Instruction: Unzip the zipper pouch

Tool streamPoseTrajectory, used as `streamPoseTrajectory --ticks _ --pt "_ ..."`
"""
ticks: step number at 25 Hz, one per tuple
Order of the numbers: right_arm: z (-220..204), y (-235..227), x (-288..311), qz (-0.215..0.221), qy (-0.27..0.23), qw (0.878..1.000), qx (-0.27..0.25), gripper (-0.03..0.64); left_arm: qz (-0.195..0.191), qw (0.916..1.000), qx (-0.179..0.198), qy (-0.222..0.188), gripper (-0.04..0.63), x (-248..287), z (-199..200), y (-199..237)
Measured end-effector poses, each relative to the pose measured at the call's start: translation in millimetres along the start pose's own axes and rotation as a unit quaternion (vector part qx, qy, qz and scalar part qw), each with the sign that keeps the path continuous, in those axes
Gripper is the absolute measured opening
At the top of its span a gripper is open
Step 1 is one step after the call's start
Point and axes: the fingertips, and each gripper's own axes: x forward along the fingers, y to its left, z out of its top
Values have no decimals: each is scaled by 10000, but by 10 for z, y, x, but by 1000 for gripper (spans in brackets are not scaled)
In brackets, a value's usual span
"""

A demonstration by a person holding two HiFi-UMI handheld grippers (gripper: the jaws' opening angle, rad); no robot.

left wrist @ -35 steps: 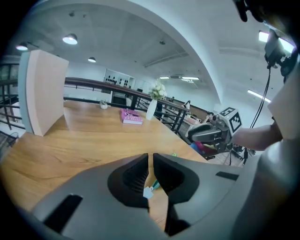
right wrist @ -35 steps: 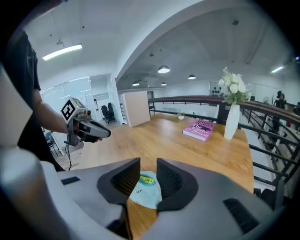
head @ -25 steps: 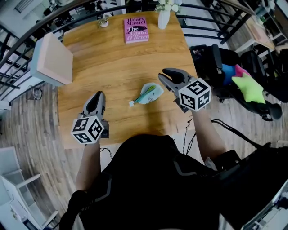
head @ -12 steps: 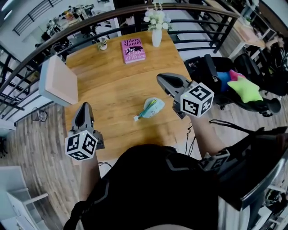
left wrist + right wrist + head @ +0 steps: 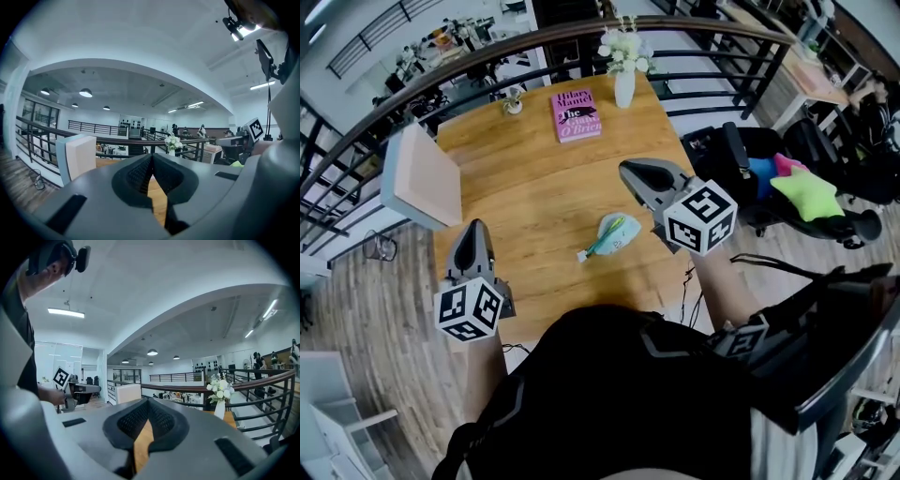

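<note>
The zipper pouch (image 5: 614, 233) is pale blue with a green zipper line and a small white tab at its near-left end. It lies flat on the wooden table (image 5: 534, 178), right of centre. My right gripper (image 5: 625, 168) hovers just right of and beyond the pouch, shut and empty, not touching it. My left gripper (image 5: 472, 231) is held at the table's left edge, well away from the pouch, also shut and empty. In the left gripper view the jaws (image 5: 151, 158) meet with nothing between them. The same is true in the right gripper view (image 5: 148, 402). Both gripper views look level over the table, and the pouch is out of sight in them.
A pink book (image 5: 576, 115) and a white vase of flowers (image 5: 624, 86) stand at the far edge. A pale boxy block (image 5: 417, 176) sits at the far left corner. A black chair with bright soft items (image 5: 797, 183) is to the right, and a railing runs behind the table.
My right gripper's jaws have closed with nothing in them. The left gripper has drifted left, toward the table's edge. The pouch has not moved on the table.
</note>
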Motion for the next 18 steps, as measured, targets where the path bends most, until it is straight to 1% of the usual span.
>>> streamPoseTrajectory --ticks 5,9,14,18 --pt "28 -21 -1 -39 15 9999 -92 8 26 10000 -15 8 29 19 -1 -15" --pt "62 -49 -24 -91 14 9998 -153 8 75 9999 67 -7 29 -6 38 -38" --pt "119 -12 -2 -58 6 9997 -250 8 190 9996 190 13 29 -21 48 -22" --pt "167 -1 -23 -149 38 9992 -372 8 228 9993 300 61 29 -25 23 -77"
